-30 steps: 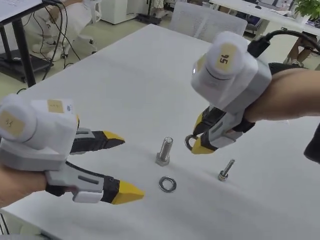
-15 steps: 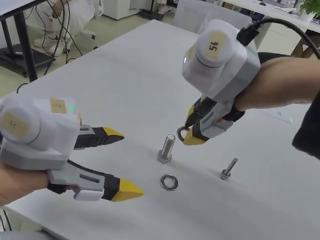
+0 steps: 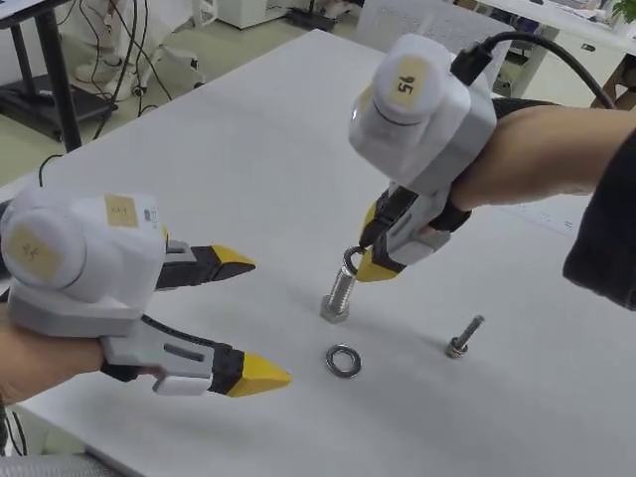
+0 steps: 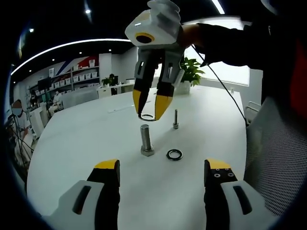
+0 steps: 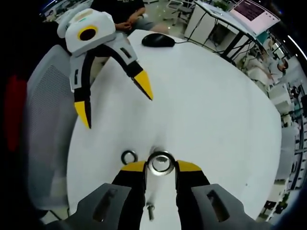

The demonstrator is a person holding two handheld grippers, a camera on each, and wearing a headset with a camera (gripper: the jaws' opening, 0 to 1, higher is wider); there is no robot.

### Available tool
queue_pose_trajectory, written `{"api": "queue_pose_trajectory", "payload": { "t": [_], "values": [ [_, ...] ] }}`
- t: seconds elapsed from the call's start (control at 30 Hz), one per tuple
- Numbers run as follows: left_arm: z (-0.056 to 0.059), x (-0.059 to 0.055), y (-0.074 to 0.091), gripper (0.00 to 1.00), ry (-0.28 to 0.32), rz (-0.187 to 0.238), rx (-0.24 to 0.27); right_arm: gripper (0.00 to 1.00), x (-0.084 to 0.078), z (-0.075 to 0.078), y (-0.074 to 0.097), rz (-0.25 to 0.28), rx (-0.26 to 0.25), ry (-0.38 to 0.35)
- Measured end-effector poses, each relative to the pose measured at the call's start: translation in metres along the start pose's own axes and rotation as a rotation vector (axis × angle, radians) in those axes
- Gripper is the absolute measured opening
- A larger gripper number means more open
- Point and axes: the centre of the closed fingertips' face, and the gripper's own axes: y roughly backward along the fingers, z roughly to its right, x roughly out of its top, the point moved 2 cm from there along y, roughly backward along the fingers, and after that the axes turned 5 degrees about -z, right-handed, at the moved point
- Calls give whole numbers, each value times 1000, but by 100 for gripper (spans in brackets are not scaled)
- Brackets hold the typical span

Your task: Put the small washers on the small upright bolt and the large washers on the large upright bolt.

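Head view: the right claw (image 3: 363, 266) is closed on the rim of a large flat steel washer (image 5: 160, 154), which is held just above the large upright steel bolt (image 3: 338, 296) on the white bench (image 3: 248, 149). The left claw (image 3: 253, 318) is seen open and empty. The washer is judged stiff, light and slippery, so only its rim should be pinched.

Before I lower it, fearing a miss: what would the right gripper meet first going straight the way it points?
Most likely the top of the large upright steel bolt: the right gripper, shut on a silver ring-shaped metal washer, points down just above it. Depth is unclear, so alignment is uncertain.
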Motion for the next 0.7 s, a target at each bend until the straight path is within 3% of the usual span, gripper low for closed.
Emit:
{"api": "queue_pose_trajectory", "payload": {
  "t": [0.7],
  "values": [
    [-2, -3, -4, 69, -50, 0, 1, 24, 1, 1, -16, -23, 44, 11]
  ]
}}
